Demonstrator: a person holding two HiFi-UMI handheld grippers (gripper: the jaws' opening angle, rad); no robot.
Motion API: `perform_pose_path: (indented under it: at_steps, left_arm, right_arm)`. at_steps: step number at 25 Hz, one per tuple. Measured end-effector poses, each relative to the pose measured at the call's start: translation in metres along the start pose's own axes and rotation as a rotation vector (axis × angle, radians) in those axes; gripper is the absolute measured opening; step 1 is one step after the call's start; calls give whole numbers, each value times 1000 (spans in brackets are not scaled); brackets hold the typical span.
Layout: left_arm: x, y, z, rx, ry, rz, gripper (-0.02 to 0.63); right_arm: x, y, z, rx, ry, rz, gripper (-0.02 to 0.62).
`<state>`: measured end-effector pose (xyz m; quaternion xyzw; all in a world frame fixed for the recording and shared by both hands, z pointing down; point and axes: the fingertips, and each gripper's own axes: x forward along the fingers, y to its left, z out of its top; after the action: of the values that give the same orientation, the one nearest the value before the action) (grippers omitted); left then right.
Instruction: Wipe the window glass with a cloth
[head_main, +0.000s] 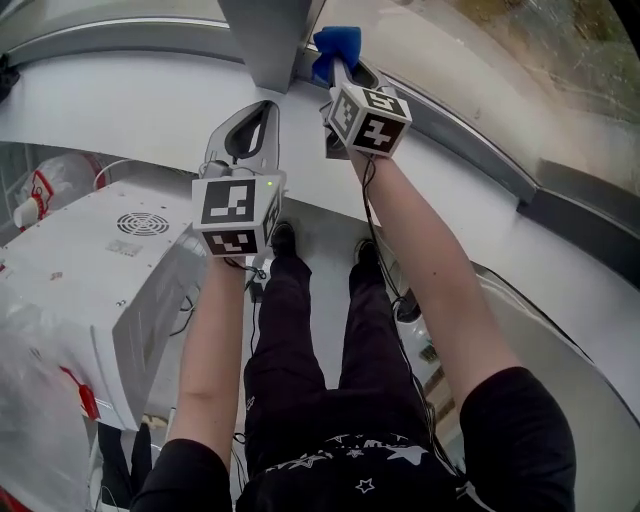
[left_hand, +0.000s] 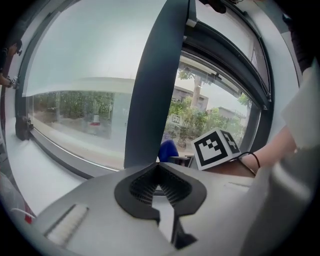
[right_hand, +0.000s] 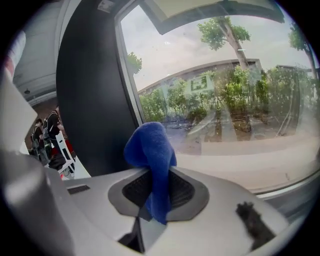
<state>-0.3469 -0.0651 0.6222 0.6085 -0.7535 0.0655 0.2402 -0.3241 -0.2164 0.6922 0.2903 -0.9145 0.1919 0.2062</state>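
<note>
The right gripper (right_hand: 154, 172) has its fingers closed on a blue cloth (right_hand: 150, 147), which is pinched at about mid-length between the ribbed pads. The cloth's long axis runs along the fingers. Its bunched, rounded end sticks out past the fingertips and points at the window glass (right_hand: 240, 100), while a thinner tail hangs back between the pads toward the camera. In the head view the cloth (head_main: 335, 45) is at the far end of the right gripper (head_main: 340, 72), close to the glass (head_main: 560, 50) and just right of the dark upright frame post (head_main: 265, 40). Whether it touches the pane cannot be told. The left gripper (head_main: 258, 108) is held nearer and to the left, over the white sill (head_main: 120, 100). Its fingers are together at the tips with nothing between them, and it points at the post (left_hand: 155, 85).
</note>
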Motion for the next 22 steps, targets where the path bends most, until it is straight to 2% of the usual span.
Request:
perform_pose_path:
  at_steps: [5, 11, 22]
  left_arm:
    - [9, 0, -7, 28, 22, -18, 9]
    - [16, -25, -12, 38, 40, -21, 9]
    - [50, -170, -13, 111, 64, -153, 9]
  right_arm:
    - [11, -9, -7, 13, 14, -23, 75]
    - [-14, -50, -15, 37, 30, -49, 75]
    - [-111, -197, -28, 108, 12, -178, 75]
